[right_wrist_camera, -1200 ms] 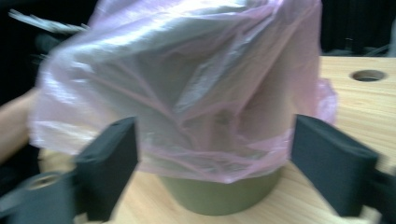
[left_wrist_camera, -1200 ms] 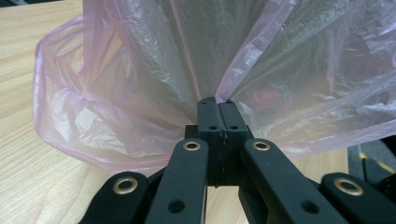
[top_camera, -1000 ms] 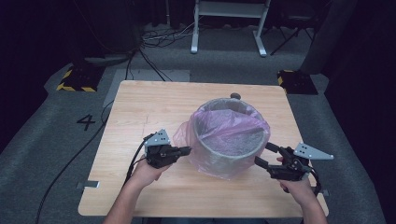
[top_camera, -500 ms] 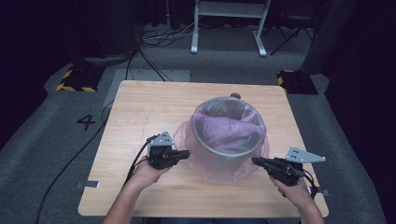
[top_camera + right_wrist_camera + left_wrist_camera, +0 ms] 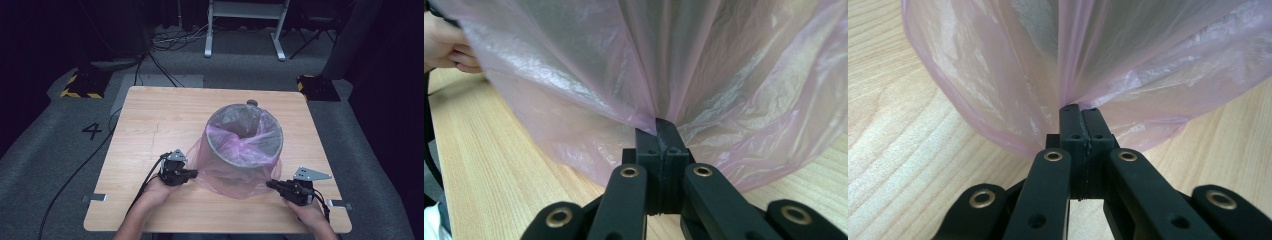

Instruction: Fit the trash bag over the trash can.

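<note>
High view: a grey bin (image 5: pixel 245 137) stands on the wooden table (image 5: pixel 150 120), a pink liner bag (image 5: pixel 235 172) folded over its rim and draped down its outside.
Step in hand: judged to be drawing the bag's skirt down the bin wall on both sides.
Doing it well: pull both sides evenly and gently, so the thin film neither tears nor tips the bin.
Left gripper (image 5: pixel 1080 112): jaws closed tight, pinching a gather of film at the bin's left, low near the table.
Right gripper (image 5: pixel 663 127): jaws closed on a fold of the bag at the bin's right.
</note>
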